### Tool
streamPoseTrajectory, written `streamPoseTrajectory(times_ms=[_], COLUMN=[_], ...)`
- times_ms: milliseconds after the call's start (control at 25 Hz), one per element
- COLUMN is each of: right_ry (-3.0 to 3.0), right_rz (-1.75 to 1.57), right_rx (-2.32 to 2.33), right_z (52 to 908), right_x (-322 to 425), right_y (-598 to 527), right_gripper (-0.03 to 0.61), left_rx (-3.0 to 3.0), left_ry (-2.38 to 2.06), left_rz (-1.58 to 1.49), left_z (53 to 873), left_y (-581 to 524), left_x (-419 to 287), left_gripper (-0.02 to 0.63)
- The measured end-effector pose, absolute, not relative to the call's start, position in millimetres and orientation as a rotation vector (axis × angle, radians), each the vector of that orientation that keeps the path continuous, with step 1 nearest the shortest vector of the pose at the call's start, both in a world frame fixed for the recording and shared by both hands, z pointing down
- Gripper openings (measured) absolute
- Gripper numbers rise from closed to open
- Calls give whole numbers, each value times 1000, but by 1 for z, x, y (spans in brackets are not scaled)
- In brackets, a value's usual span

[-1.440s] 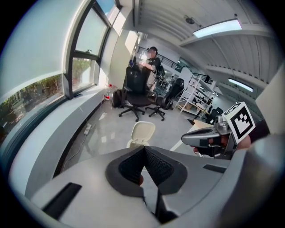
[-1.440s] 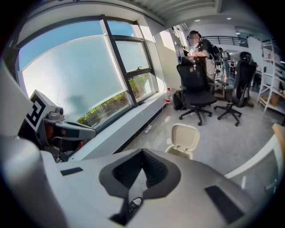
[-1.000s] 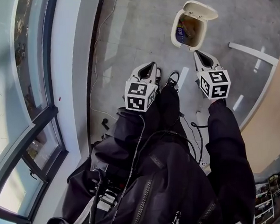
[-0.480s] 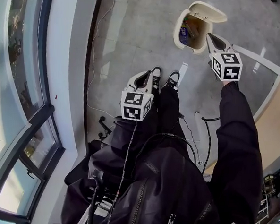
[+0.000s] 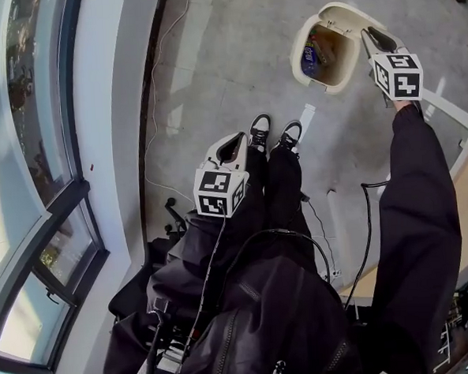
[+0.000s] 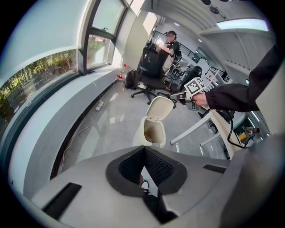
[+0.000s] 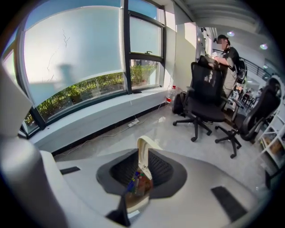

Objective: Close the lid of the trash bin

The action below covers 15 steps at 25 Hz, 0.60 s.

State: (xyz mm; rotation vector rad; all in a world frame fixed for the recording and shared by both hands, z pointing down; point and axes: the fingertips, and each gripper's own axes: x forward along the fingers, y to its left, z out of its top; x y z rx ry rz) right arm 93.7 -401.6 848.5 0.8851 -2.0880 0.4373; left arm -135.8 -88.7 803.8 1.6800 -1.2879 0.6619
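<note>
The cream trash bin [image 5: 296, 58] stands on the grey floor ahead of me with coloured rubbish inside. Its lid [image 5: 340, 13] is tipped up at the far side. My right gripper [image 5: 370, 33] is stretched out to the lid's right edge. Its jaws have just been opening and stand slightly apart. In the right gripper view the upright lid [image 7: 143, 146] shows in the narrow gap of that gripper [image 7: 141, 155]; no pad visibly presses on it. My left gripper [image 5: 233, 143] hangs low by my legs, shut and empty. The left gripper view shows the bin [image 6: 151, 132] and lid [image 6: 160, 107] farther off.
My two shoes [image 5: 274, 132] stand just short of the bin. A white desk frame [image 5: 451, 117] runs along the right. A window wall [image 5: 50, 154] and a floor cable [image 5: 161, 92] lie on the left. Office chairs [image 7: 207, 100] and a standing person [image 7: 227, 51] are beyond.
My right gripper has moved away from my body, from in front of the bin up to the lid's edge. My left gripper has sunk lower and nearer to my legs.
</note>
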Motion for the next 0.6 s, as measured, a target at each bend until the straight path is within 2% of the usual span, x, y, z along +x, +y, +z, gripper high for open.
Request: streamPoseTrajectory(times_ms=[400,600], right_ry=[-1924,-1890], right_rz=[344,391], right_rx=[749,657], right_z=[889,907], right_x=[118,125], right_y=[-444,-438], right_gripper=[164,183], left_rx=[1636,1622], left_ry=[-1294,-1305], left_rz=[677,674], left_z=[816,819], left_y=[-69,-63], left_x=[-143,-148], left_gripper=[0,0])
